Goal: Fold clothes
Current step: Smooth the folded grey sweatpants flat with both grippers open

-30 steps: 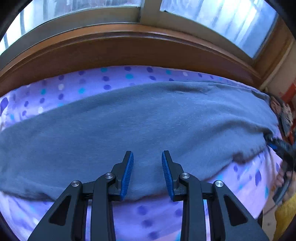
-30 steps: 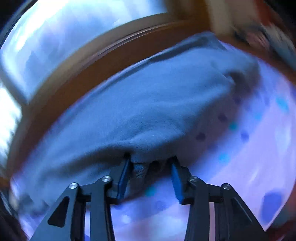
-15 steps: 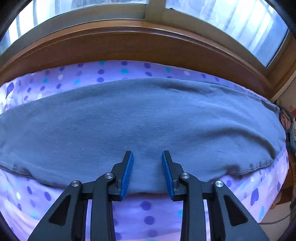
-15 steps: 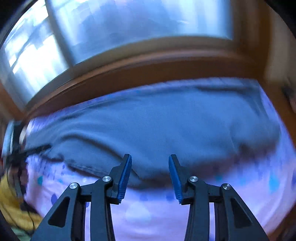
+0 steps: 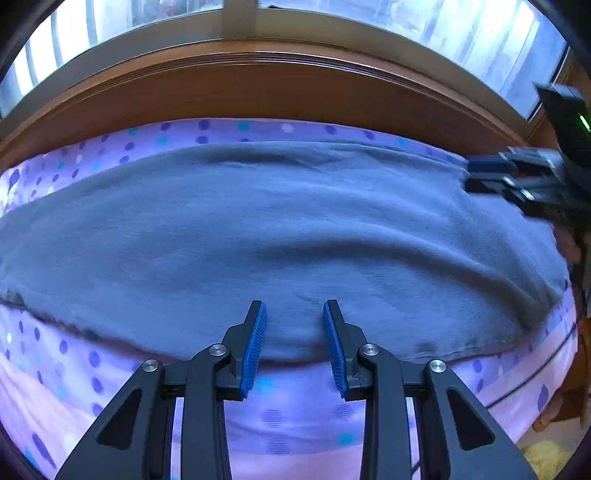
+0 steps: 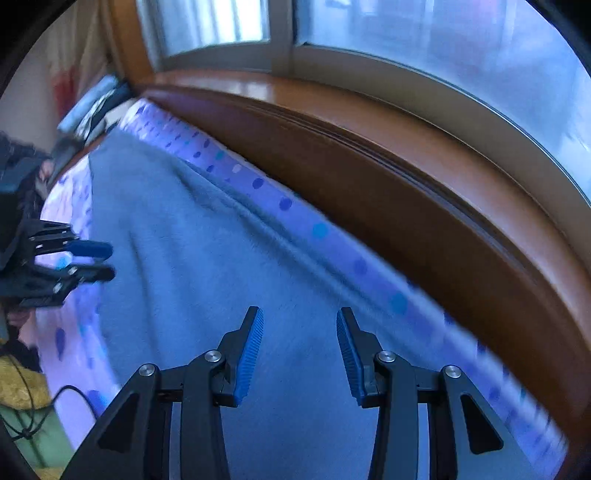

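Right now we see a grey-blue garment (image 5: 280,236) spread flat across a bed covered by a lilac sheet with blue and purple dots (image 5: 295,417). In the left wrist view the cloth runs wide from the left edge to the right, its near hem lying just beyond the fingertips, with a strip of dotted sheet showing past its far edge. Beyond that strip stands a brown wooden sill (image 5: 258,92), and above it a window (image 5: 443,33) with pale frames.

Our left gripper (image 5: 294,321) hangs over the near hem of the garment; its blue-padded jaws stand apart with nothing between them, and the pads do not press on the cloth. Our right gripper (image 6: 300,332) is likewise parted and empty, poised above the garment's surface near its far edge, where the dotted sheet (image 6: 321,232) runs diagonally beside the sill (image 6: 406,192).

Each gripper shows in the other's camera: the right one at the far right end of the garment in the left view, somewhat blurred, and the left one at the left edge of the right view. At the near left corner of the right view lie a black cable (image 6: 40,410) and something yellow, too unclear to identify.
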Demonstrator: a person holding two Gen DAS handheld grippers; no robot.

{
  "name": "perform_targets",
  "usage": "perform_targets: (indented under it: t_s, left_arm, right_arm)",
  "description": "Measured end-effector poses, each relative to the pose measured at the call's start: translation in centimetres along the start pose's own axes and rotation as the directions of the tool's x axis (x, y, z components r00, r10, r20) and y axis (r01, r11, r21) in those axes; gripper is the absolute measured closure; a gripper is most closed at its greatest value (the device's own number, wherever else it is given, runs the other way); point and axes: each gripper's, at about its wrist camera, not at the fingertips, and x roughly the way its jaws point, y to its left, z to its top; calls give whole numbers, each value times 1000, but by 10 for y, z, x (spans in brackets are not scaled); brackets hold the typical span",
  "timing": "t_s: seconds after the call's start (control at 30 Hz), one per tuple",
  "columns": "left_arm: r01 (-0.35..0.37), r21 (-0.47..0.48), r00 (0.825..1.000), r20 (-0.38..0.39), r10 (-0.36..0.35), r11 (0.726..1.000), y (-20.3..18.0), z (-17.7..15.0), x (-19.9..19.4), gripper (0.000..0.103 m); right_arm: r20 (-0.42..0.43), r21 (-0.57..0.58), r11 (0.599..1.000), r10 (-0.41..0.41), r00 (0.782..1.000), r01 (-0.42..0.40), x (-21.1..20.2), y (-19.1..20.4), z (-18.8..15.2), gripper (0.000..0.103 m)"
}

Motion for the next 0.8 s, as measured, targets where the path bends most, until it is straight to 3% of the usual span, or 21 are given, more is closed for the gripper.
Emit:
perform_targets:
  t_s: [0.17,0.3,0.43,0.7,0.8]
  left_arm:
    - [-62,-22,998,-9,62,998,-20,-2,1,71]
    - [-83,-43,997,-11,83,996,-26,-3,-1,71]
    - [-99,-53,995,-15,99,994,-29,-5,-2,71]
    - [-117,-63,993,-20,116,991,-37,2,7,71]
    - [-118,-66,993,-18,117,991,-37,3,7,71]
  right_arm:
    - [-31,-115,992,56,998,-59,22,-4,20,61]
    - [-62,-194,979,55,997,-66,35,-1,22,62]
    - [-81,-238,968,62,995,-80,41,3,21,77]
    - [-73,-283,958,33,997,-53,41,11,17,90]
    - [-53,-272,962,18,998,-32,38,11,16,100]
